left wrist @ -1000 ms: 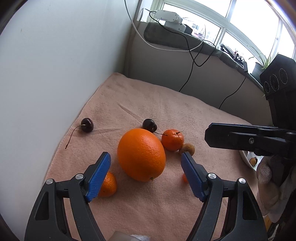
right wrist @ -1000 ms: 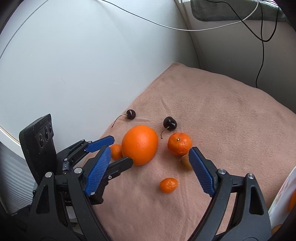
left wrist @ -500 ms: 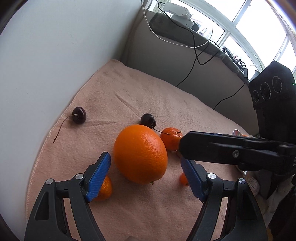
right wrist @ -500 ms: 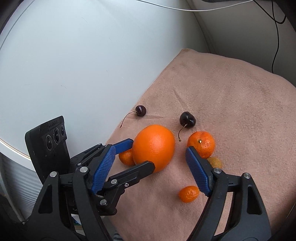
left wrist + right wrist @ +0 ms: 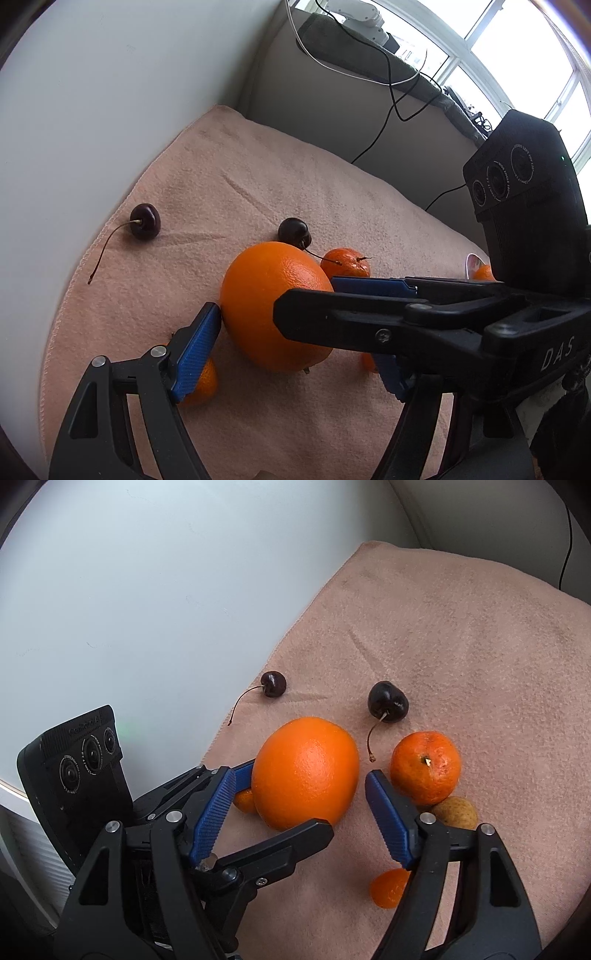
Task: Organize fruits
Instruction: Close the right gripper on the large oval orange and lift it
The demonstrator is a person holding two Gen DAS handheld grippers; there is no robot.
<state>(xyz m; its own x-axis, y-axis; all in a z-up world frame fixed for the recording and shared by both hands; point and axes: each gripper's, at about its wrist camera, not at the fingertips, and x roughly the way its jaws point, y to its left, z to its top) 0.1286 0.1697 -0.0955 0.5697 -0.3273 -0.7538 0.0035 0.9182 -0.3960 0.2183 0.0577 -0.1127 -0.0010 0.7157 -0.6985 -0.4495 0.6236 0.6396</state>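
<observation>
The large orange (image 5: pixel 275 306) (image 5: pixel 304 773) lay on the pink towel (image 5: pixel 258 177) (image 5: pixel 443 635), near its left edge and close to the white wall (image 5: pixel 92 92). Both tongs stood around it at once. The left gripper (image 5: pixel 295 350) (image 5: pixel 284 805) had its jaws spread wide, one blue pad (image 5: pixel 195 347) touching or almost touching the orange's left flank, the other pad largely hidden behind the right tool. The right gripper (image 5: pixel 301 819) (image 5: pixel 340 306) was also spread wide, its pads (image 5: pixel 388 819) on either side of the orange without clearly touching it; neither tool held anything. Just right of the orange sat a mandarin (image 5: pixel 345 262) (image 5: pixel 426 766), and a brownish small fruit (image 5: pixel 456 812) lay against the mandarin's near side. A dark cherry (image 5: pixel 294 231) (image 5: pixel 388 701) rested just behind the orange, its stem reaching toward the mandarin. A second cherry (image 5: pixel 145 221) (image 5: pixel 273 684) lay well apart, by the towel's left hem. A small orange fruit (image 5: pixel 201 384) (image 5: pixel 245 801) sat tucked beside the left gripper's pad, and another small one (image 5: pixel 389 888) lay under the right gripper's right finger
</observation>
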